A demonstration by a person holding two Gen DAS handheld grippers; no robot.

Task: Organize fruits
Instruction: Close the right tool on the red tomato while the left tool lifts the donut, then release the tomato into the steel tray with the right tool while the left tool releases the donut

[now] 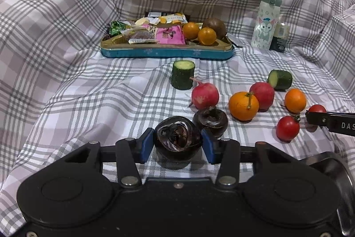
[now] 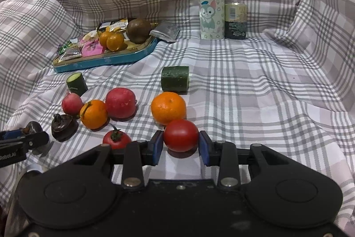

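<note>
The dark fruit [image 1: 178,142] on the cloth [image 1: 88,103] is pinched by the left gripper [image 1: 178,144] and the tomato [image 2: 180,135] by the right gripper [image 2: 180,144], so both 2 should be squeezed softly and lifted straight up.

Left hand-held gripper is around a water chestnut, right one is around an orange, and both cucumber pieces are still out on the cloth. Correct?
Not quite. The right hand-held gripper brackets a red tomato, as the right wrist view shows; the orange lies just beyond it. The left hand-held gripper is around a water chestnut, and both cucumber pieces are on the cloth.
</note>
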